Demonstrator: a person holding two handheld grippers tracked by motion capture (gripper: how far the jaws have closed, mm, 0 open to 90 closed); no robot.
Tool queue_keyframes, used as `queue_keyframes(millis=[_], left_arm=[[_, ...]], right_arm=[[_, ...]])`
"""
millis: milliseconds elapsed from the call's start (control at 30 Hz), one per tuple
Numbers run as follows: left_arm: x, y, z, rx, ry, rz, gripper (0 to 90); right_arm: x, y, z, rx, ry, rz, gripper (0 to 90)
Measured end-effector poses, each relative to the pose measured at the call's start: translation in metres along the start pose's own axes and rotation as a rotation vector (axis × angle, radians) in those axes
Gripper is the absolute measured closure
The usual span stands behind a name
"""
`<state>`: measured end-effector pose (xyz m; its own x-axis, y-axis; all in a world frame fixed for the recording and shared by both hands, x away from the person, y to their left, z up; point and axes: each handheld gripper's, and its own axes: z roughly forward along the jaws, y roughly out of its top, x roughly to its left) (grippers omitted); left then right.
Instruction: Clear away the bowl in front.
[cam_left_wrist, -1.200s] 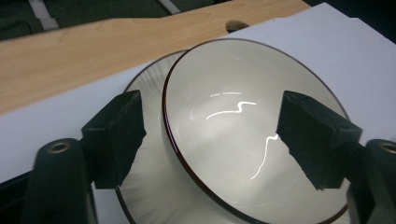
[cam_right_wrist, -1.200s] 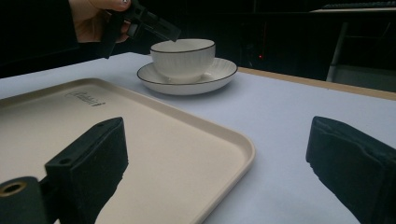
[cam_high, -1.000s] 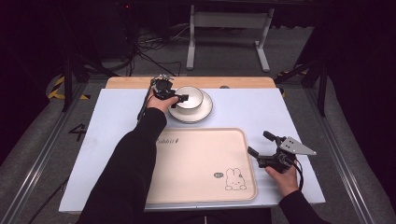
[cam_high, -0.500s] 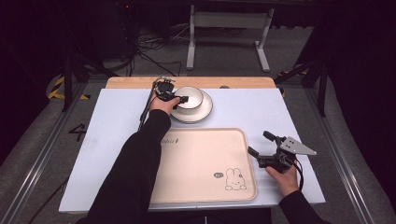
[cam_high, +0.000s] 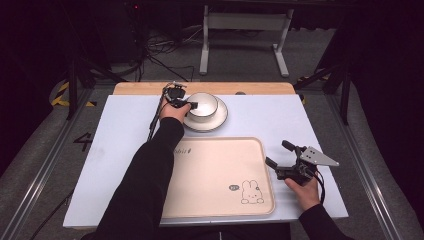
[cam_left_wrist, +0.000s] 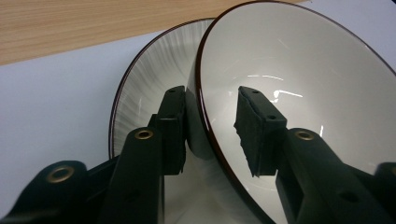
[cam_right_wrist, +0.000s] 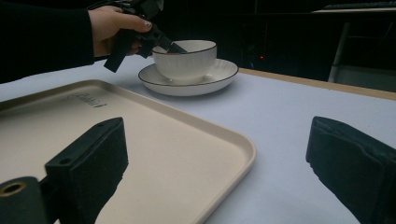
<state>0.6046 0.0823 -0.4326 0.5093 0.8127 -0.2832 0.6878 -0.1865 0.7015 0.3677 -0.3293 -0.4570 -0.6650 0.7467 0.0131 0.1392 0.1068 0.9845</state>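
Closing my left gripper (cam_high: 194, 105) astride the bowl (cam_left_wrist: 299, 93) rim — inner pad not touching — I could tip it off its saucer (cam_left_wrist: 149, 84).

The jaws of the left gripper (cam_high: 192, 105) have just been closing across the near rim of the white ribbed ceramic bowl with the dark edge line (cam_high: 204, 106). Compared with the earlier high views, a narrower gap between the two black jaws is seen. In the left gripper view, the bowl's wall (cam_left_wrist: 299, 88) is now straddled: one pad is laid against the ribbed outside, and the other is held inside the bowl with a small gap to the glazed wall. The left hand (cam_high: 172, 111) has been shifted only slightly toward the bowl.
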Motion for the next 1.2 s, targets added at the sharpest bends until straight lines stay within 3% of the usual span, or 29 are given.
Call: queue_keyframes(millis=[200, 367, 567, 733, 867, 1200], left_arm=[[0.000, 0.001, 0.001, -0.008, 0.012, -0.035, 71.0], [-0.002, 0.002, 0.000, -0.017, 0.036, -0.025, 79.1], [-0.007, 0.004, 0.000, 0.008, 0.074, -0.003, 80.0], [-0.007, 0.005, -0.001, 0.013, 0.067, -0.029, 80.2], [-0.007, 0.007, -0.006, 0.029, 0.024, -0.051, 80.8], [-0.013, 0.009, -0.016, 0.052, 0.011, -0.025, 80.1]], right_arm=[[0.000, 0.000, 0.000, -0.001, 0.001, 0.004, 5.9], [0.000, 0.000, 0.000, -0.002, 0.001, 0.005, 6.0], [0.000, 0.000, 0.000, -0.002, 0.000, 0.008, 6.2], [-0.001, 0.000, 0.000, -0.002, 0.000, 0.008, 6.3], [-0.001, 0.000, 0.000, -0.002, 0.003, 0.010, 6.4], [-0.001, 0.000, 0.000, -0.002, 0.004, 0.011, 6.5]])
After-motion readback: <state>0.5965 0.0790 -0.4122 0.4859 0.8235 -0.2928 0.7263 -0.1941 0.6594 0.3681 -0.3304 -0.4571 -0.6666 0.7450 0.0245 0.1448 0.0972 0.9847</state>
